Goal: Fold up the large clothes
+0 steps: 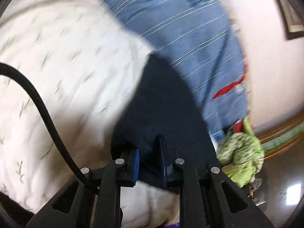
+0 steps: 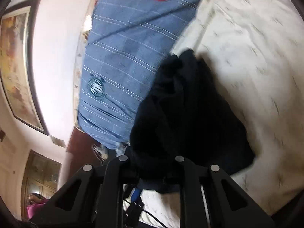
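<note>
Item: dark navy garment (image 1: pixel 167 102), large, soft, lying bunched on a bed under a white leaf-print bedspread (image 1: pixel 62 60). We note it beside a blue striped cloth (image 1: pixel 182 34) spread further up the bed.

Left gripper (image 1: pixel 150 159): closed on an edge of the garment; we see the cloth pinched between the blue pads (image 1: pixel 136 163).

Right gripper (image 2: pixel 152 169): narrowed on another part of the same garment. The cloth heaps over the fingers and hides them, so we judge the hold from the fabric gathered at its mouth.

Also present: a green patterned bundle (image 1: pixel 241 152) at the bed's edge, a framed picture (image 2: pixel 17 62) on the wall, a black cable (image 1: pixel 38 98) across the left view.

Step in hand, as we judge it: both edges taken, garment still crumpled, no fold made. Both views are blurred.

Next move calls for: lifting and drawing the two held edges apart to open the garment flat, keeping both pinches firm, clear of the striped cloth.
</note>
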